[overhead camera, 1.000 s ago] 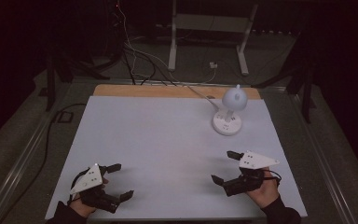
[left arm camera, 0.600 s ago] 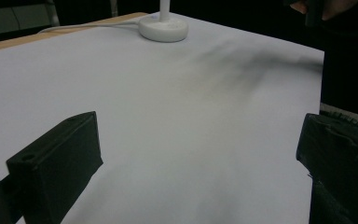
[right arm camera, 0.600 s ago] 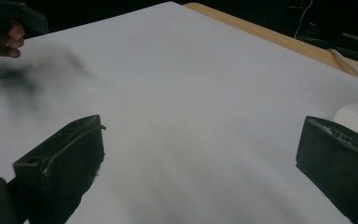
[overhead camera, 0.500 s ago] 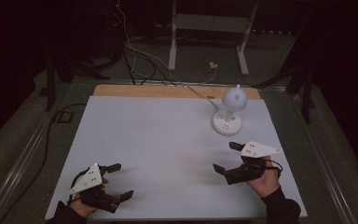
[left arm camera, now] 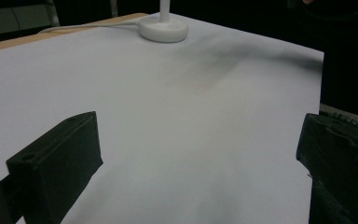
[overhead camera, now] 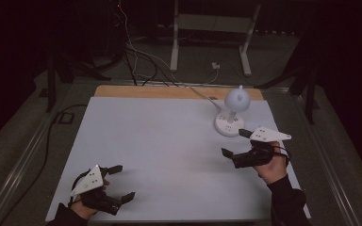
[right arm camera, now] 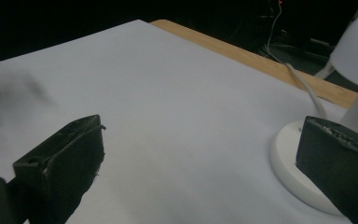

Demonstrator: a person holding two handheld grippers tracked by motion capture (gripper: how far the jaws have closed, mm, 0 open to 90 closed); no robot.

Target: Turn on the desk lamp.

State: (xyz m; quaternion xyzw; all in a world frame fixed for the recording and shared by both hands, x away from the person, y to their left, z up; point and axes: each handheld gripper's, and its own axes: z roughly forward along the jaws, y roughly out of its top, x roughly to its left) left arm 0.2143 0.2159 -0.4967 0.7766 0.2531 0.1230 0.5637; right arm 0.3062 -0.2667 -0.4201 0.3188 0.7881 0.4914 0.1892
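High view showed your left gripper (overhead camera: 118,182) low at the near edge of the table (overhead camera: 160,155), close to you. Its jaws were wide apart and held nothing. It sat in the same spot as one second ago, so that hand did no work.

Left gripper view showed the two black jaws far from each other, with bare white table between them. The lamp's round base (left arm camera: 163,29) sat well ahead of that gripper, at the far side.

Your right gripper (overhead camera: 235,143) was the one that changed. One second ago it sat lower, near your edge of the table. Half a second ago it had gone up a little. Now it had gone up more and was near the small white lamp (overhead camera: 234,110). Its jaws were also wide apart and empty, and one jaw tip sat just beside the lamp's base in the high view.

Right gripper view showed the base (right arm camera: 303,175) just ahead of the gripper and off to one side, partly behind one jaw. The round lamp head (right arm camera: 356,46) was above it. The white cord (right arm camera: 307,93) ran away from the base, over the wooden strip (right arm camera: 242,49) at the far edge.

I think you were reaching for the lamp. You had not yet closed on it.
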